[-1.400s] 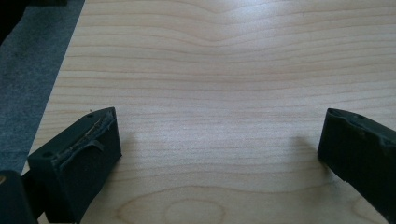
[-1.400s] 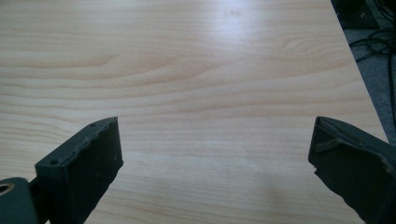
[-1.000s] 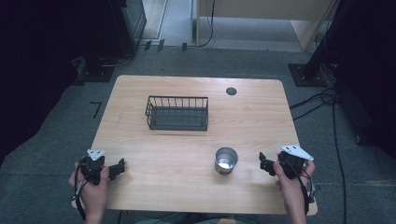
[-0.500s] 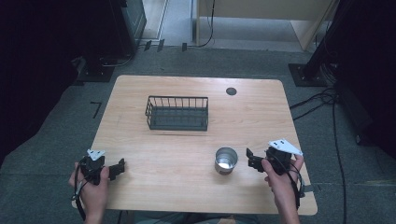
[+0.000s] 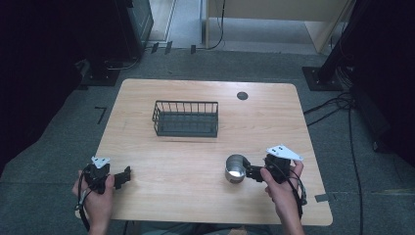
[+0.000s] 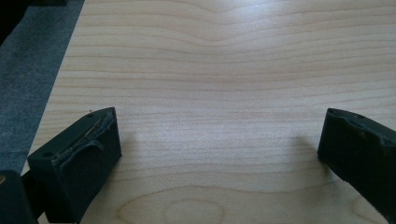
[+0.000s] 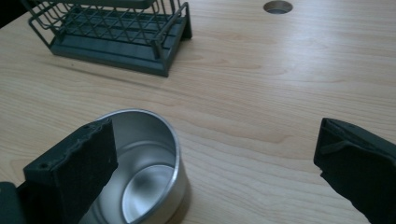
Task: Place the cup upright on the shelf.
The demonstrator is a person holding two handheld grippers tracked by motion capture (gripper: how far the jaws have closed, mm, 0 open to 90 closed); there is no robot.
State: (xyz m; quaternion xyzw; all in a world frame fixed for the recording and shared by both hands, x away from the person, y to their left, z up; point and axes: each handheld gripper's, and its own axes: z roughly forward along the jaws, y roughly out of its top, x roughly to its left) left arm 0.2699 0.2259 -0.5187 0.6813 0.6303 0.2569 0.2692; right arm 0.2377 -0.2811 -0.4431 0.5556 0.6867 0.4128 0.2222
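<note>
My right gripper point(image 5: 250, 172) has just been opening its jaws wide beside the steel cup point(image 5: 236, 168), which stands upright on the table point(image 5: 274, 117), ungripped. My left gripper point(image 5: 123, 176) rests open, idle. Grasping and moving the cup, perhaps into the wire basket point(image 5: 186, 118), remains undone.

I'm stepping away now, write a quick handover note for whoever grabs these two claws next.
Right claw: open, jaws have just been opening, close beside the steel cup; in the right gripper view one jaw stands in front of the cup's rim, nothing gripped.
Left claw: open, empty, over bare table near its left front corner.
Wire basket: mid-table, nothing in it.
Done: approach to the cup.
Left: probably grip the cup; where it goes is your call, perhaps the basket.
</note>
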